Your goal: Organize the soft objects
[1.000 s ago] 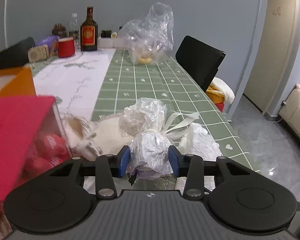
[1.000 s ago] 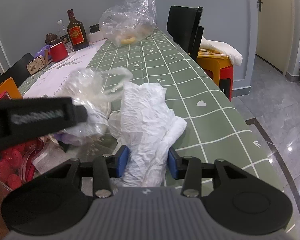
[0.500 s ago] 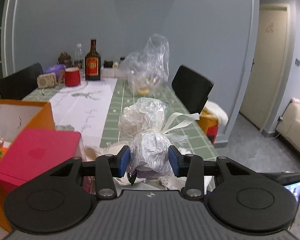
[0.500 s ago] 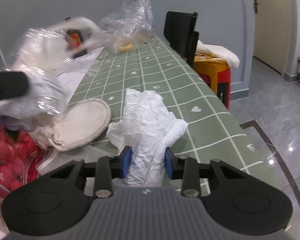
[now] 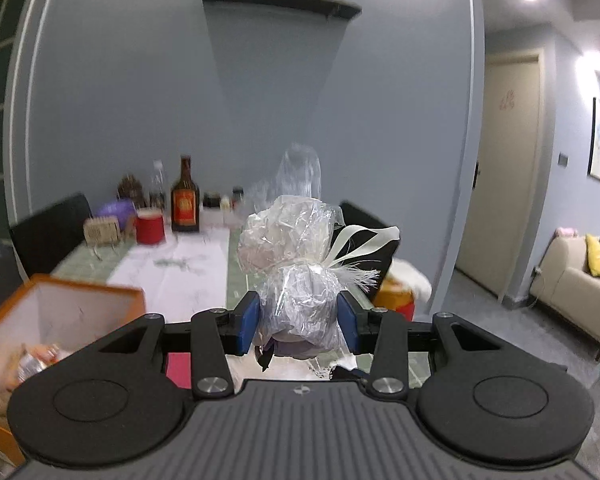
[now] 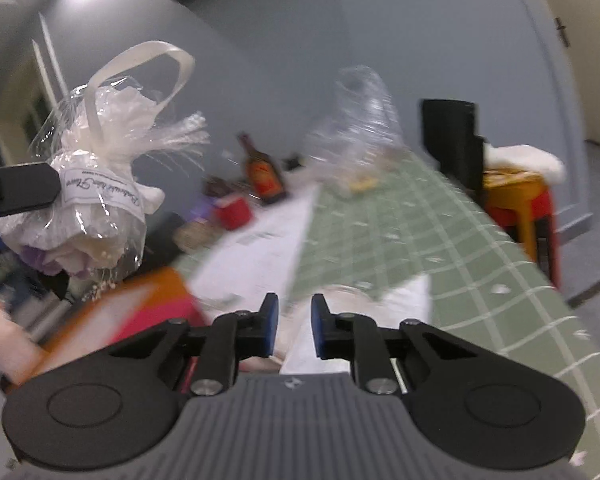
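Note:
A cellophane-wrapped bundle (image 5: 292,264) tied with a cream ribbon is held in the air by my left gripper (image 5: 298,320), which is shut on its lower half. In the right wrist view the same bundle (image 6: 92,200) hangs at upper left beside the left gripper's black finger (image 6: 20,192). My right gripper (image 6: 294,320) has its jaws closing to a narrow gap. A crumpled white cloth (image 6: 391,300) shows between and just below the pads. The picture there is blurred.
An orange box (image 5: 60,308) stands open at lower left, with a red lid (image 5: 178,368) beside it. On the green checked table (image 6: 419,232) are a brown bottle (image 5: 185,204), a red cup (image 5: 150,230) and a clear plastic bag (image 6: 359,128). A black chair (image 6: 451,140) and a red stool (image 6: 515,200) stand at its right.
The left gripper rose with the bundle, so the table dropped low in its view. The right gripper's jaws narrowed around the white cloth, and it lifted and tilted upward.

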Tool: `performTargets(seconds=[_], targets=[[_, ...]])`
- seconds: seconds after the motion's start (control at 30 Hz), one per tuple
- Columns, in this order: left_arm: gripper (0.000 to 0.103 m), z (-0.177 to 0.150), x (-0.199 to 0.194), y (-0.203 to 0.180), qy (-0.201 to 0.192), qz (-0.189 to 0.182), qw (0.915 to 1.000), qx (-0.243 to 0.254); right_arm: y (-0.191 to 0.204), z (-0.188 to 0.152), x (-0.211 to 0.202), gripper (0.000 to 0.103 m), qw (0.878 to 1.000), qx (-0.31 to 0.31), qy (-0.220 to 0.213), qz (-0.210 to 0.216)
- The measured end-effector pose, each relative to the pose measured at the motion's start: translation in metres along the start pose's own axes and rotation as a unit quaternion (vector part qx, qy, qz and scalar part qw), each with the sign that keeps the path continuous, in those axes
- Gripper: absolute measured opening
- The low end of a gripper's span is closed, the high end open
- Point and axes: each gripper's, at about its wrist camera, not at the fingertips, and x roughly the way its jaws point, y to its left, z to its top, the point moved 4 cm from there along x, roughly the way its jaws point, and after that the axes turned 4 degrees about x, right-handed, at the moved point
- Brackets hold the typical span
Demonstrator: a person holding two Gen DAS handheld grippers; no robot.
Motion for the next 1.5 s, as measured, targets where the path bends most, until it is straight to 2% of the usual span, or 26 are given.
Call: performTargets(seconds=[0.1,0.13,0.17,0.23,0.33,0.4,0.43,0.47,0.63,0.73,0.8,0.87,0.93,1.0,1.03,1.07,1.23,1.5], targets=[[0.048,0.009,-0.021,0.014,-0.021,0.008,0.9997,0.003,0.012,0.000,0.002,0.016,0.999,-0.021,0.010,-0.024],[0.048,0.011,-0.027,0.020,-0.025,0.012,0.9996,0.005,0.013,0.000,0.006,0.023,0.998,-0.026,0.014,-0.051],[0.048,0.011,-0.030,0.026,-0.025,0.015,0.9996,0.005,0.013,-0.002,0.011,0.036,0.996,-0.032,0.023,-0.074],[0.048,0.010,-0.032,0.041,-0.016,0.016,0.9998,-0.001,0.011,-0.006,0.029,0.054,0.992,-0.049,0.048,-0.102],[0.048,0.005,-0.028,0.069,0.010,0.013,0.9995,-0.027,0.003,-0.017,0.058,0.062,0.982,-0.071,0.095,-0.144],[0.048,-0.001,-0.027,0.091,0.023,0.017,0.9986,-0.044,0.001,-0.025,0.077,0.076,0.974,-0.096,0.116,-0.171],[0.048,-0.004,-0.027,0.101,0.027,0.022,0.9983,-0.048,0.001,-0.028,0.084,0.091,0.970,-0.106,0.123,-0.181],[0.048,-0.008,-0.026,0.108,0.031,0.029,0.9979,-0.049,0.000,-0.031,0.087,0.099,0.967,-0.113,0.128,-0.188],[0.048,-0.029,-0.019,0.136,0.049,0.056,0.9956,-0.058,-0.003,-0.042,0.111,0.100,0.952,-0.144,0.161,-0.218],[0.048,-0.039,-0.019,0.148,0.055,0.068,0.9945,-0.058,-0.009,-0.046,0.120,0.100,0.948,-0.134,0.184,-0.220],[0.048,-0.042,-0.016,0.155,0.065,0.067,0.9935,-0.065,-0.012,-0.049,0.124,0.094,0.951,-0.117,0.196,-0.209],[0.048,-0.045,-0.015,0.159,0.068,0.073,0.9929,-0.064,-0.015,-0.054,0.128,0.062,0.950,-0.109,0.212,-0.202],[0.048,-0.046,-0.015,0.162,0.068,0.078,0.9928,-0.060,-0.014,-0.057,0.126,0.053,0.947,-0.130,0.202,-0.211],[0.048,-0.048,-0.017,0.162,0.070,0.076,0.9928,-0.059,-0.012,-0.056,0.124,0.032,0.951,-0.121,0.206,-0.196],[0.048,-0.048,-0.016,0.162,0.072,0.075,0.9928,-0.059,-0.013,-0.054,0.123,0.010,0.952,-0.110,0.210,-0.192],[0.048,-0.049,-0.015,0.162,0.075,0.075,0.9927,-0.057,-0.013,-0.052,0.122,0.006,0.953,-0.103,0.211,-0.190],[0.048,-0.051,-0.010,0.160,0.081,0.077,0.9925,-0.049,-0.009,-0.047,0.116,0.004,0.956,-0.102,0.210,-0.177],[0.048,-0.050,-0.009,0.159,0.096,0.079,0.9917,-0.032,0.007,-0.022,0.088,0.003,0.975,-0.064,0.173,-0.125]])
